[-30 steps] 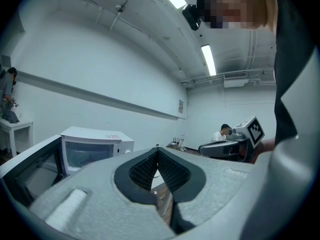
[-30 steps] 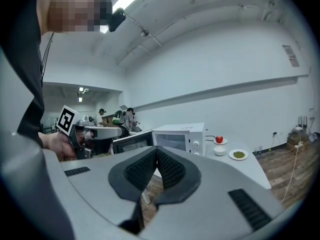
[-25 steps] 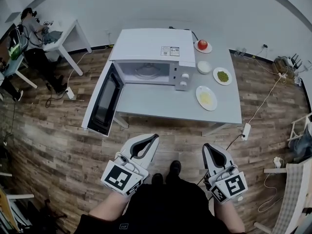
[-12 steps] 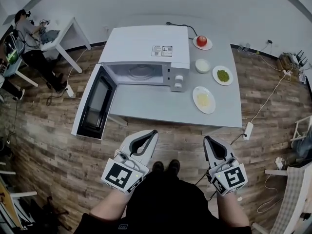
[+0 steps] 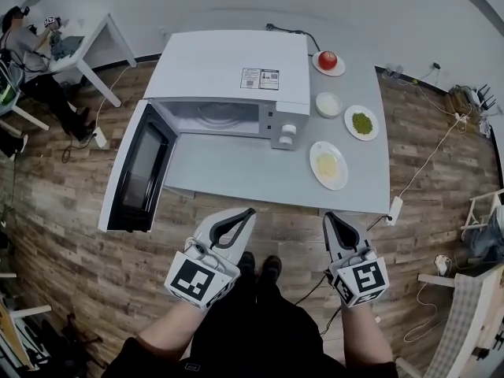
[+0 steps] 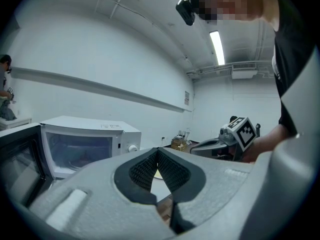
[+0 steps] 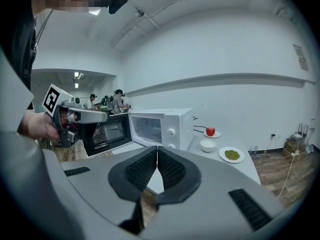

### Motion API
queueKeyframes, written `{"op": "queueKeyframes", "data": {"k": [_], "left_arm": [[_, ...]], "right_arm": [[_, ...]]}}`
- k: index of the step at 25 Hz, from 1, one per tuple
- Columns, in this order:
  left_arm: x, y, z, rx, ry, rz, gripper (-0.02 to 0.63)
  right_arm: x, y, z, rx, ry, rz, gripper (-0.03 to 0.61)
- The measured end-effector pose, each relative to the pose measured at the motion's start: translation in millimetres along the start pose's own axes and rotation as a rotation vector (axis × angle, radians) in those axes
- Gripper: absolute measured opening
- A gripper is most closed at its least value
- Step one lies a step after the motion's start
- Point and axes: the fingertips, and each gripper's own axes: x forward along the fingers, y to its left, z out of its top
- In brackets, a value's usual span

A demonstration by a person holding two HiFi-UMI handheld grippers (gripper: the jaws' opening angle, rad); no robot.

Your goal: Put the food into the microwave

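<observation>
The food (image 5: 327,162) is on the grey table (image 5: 260,181), to the right of the microwave (image 5: 230,75), in four dishes: a red round fruit (image 5: 327,59) on a small plate at the far edge, a white bowl (image 5: 328,104), a plate with something green (image 5: 361,122), and nearest to the person a plate with something pale yellow (image 5: 328,166). What is inside the bowl I cannot tell. The microwave is white, and its door (image 5: 134,173) stands wide open to the left, so the chamber with the glass turntable is visible. The person holds both grippers low before the body, above the wooden floor (image 5: 71,235) and near the front edge of the table, with bare forearms coming from below. The left gripper (image 5: 246,214) leans a little to the right; the right gripper (image 5: 329,218) points almost straight to the table. Each gripper has its jaws pressed together at the tips, with nothing between them.
</observation>
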Motion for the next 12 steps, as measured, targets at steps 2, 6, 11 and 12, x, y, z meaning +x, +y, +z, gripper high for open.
{"op": "queueKeyframes", "data": {"k": [2,6,11,12], "left_arm": [[10.0,4.9,-7.5,0.001,0.002,-0.002,0.006],[33.9,12.7,-18.2,-0.007,-0.006,0.016,0.006],[60.6,17.6,-36.5,-0.009,-0.011,0.026,0.006],[65.8,19.7,-40.1,-0.01,-0.014,0.029,0.006]], "right_arm": [[9.7,-4.8,-4.9,0.0,0.003,0.0,0.014],[28.0,-17.0,-14.2,-0.01,-0.014,0.015,0.014],[45.8,-39.0,-35.1,-0.039,-0.005,-0.012,0.014],[50.3,-44.2,-39.6,-0.047,0.005,-0.022,0.014]]}}
